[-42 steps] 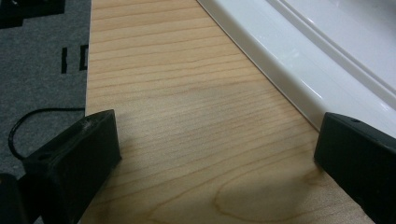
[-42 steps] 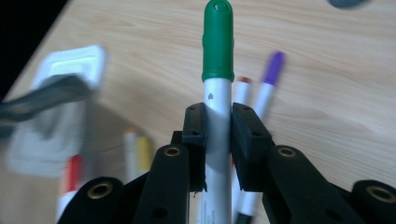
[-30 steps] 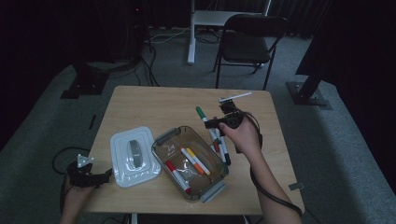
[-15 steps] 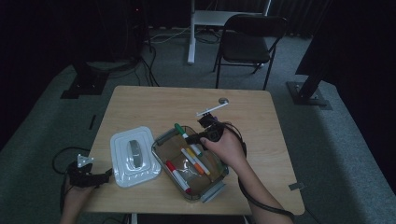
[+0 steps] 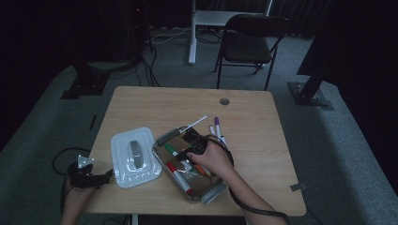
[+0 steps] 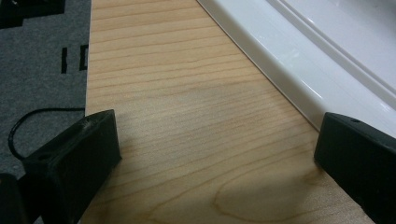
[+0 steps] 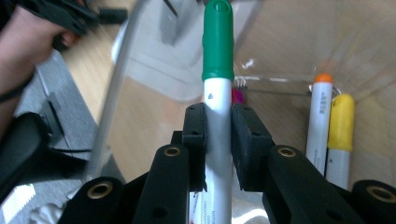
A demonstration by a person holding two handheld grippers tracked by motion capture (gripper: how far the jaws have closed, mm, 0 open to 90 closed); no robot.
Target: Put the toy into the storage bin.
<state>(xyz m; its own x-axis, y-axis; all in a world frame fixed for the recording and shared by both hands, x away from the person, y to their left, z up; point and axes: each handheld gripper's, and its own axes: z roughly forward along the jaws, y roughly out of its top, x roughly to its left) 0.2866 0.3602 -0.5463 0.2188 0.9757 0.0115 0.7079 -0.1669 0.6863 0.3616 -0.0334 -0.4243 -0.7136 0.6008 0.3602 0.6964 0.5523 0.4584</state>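
Clear bin (image 5: 162,143), open, on the table (image 5: 253,117): holds a red marker (image 5: 177,174), orange marker (image 7: 320,116), yellow marker (image 7: 341,130). Green marker (image 7: 217,65): clamped in the right gripper (image 7: 218,123), cap pointing into the bin, low over its contents. White lid (image 5: 133,157): flat on the table just left of the bin. Purple marker (image 5: 218,127): on the table beside the bin. Left gripper (image 6: 210,140): jaws spread wide, nothing between them, at the lid's edge.

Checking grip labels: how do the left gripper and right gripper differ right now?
The left gripper has its jaws wide apart with nothing between them; the right gripper is clamped on the green-capped marker. The left gripper sits at the table edge beside the white lid; the right gripper is over the clear box. Both have black jaws.
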